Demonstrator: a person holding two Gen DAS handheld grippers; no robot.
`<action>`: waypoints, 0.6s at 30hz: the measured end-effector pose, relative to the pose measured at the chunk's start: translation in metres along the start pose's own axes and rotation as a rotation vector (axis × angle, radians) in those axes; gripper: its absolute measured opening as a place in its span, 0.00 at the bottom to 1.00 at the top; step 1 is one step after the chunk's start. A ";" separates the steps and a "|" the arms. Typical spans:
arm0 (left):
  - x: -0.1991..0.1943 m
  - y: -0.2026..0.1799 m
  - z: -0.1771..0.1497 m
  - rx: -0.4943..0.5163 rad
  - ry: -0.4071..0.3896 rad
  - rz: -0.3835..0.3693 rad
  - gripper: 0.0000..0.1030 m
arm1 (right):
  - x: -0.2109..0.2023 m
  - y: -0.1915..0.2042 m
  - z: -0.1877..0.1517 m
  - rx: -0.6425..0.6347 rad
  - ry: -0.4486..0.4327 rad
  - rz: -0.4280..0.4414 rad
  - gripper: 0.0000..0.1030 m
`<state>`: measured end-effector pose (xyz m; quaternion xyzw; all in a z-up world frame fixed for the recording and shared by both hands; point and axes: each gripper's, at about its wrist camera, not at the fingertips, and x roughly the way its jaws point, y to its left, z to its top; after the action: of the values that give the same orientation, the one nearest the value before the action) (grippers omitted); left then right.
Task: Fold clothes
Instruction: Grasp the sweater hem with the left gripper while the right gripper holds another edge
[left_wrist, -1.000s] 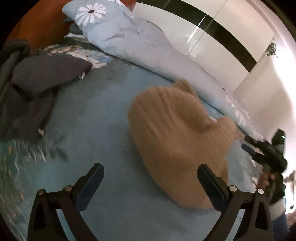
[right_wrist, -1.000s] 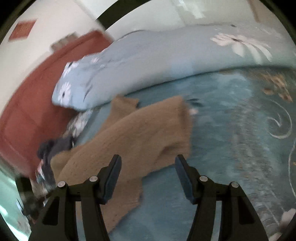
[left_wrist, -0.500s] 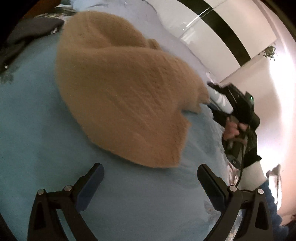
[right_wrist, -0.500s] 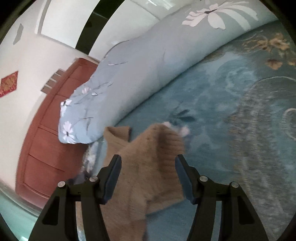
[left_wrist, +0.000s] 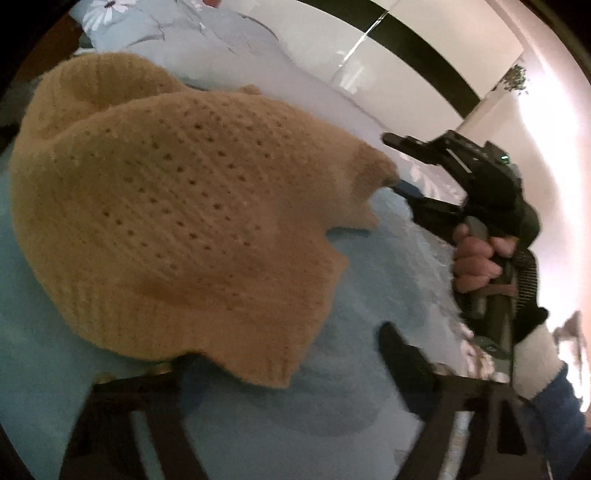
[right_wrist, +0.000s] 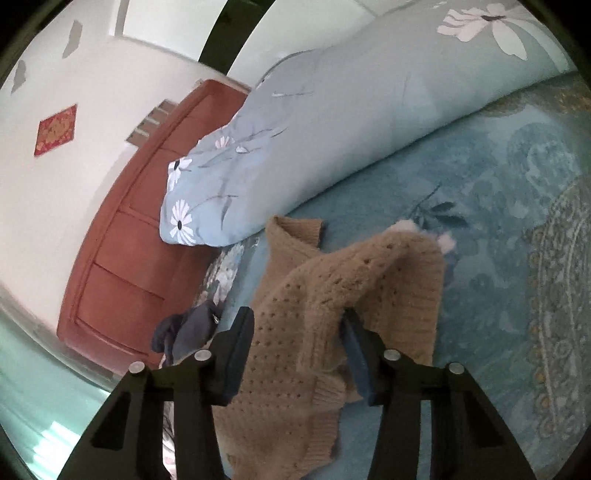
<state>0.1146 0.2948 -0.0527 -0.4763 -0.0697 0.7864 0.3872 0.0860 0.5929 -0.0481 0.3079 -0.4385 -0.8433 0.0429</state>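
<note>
Straddling the sweater, right tongs gape wide.

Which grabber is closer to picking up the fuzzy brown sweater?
The right gripper, probably. Its open fingers already straddle a raised fold of the tan knit sweater. The left gripper is only at the hem, fingers wide and blurred.

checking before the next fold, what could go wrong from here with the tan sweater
1. Both the left gripper and right gripper look open around the tan knitted sweater, so closing now might catch only a thin edge.
2. The sweater's eyelet holes could snag a finger.
3. It lies bunched on the teal patterned bedspread, so a fold may come out crooked.
</note>
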 end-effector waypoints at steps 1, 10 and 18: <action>0.001 0.001 0.002 -0.001 -0.006 0.014 0.64 | -0.001 0.000 0.000 -0.005 0.005 0.006 0.48; 0.006 0.002 0.014 0.018 -0.030 0.068 0.19 | 0.029 -0.031 0.006 0.142 0.045 -0.047 0.34; -0.079 0.015 0.043 0.055 -0.192 0.051 0.09 | -0.026 0.025 0.001 0.069 -0.048 0.080 0.11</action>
<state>0.0914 0.2423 0.0188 -0.3898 -0.0728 0.8395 0.3716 0.1017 0.5870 -0.0158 0.2711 -0.4799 -0.8325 0.0553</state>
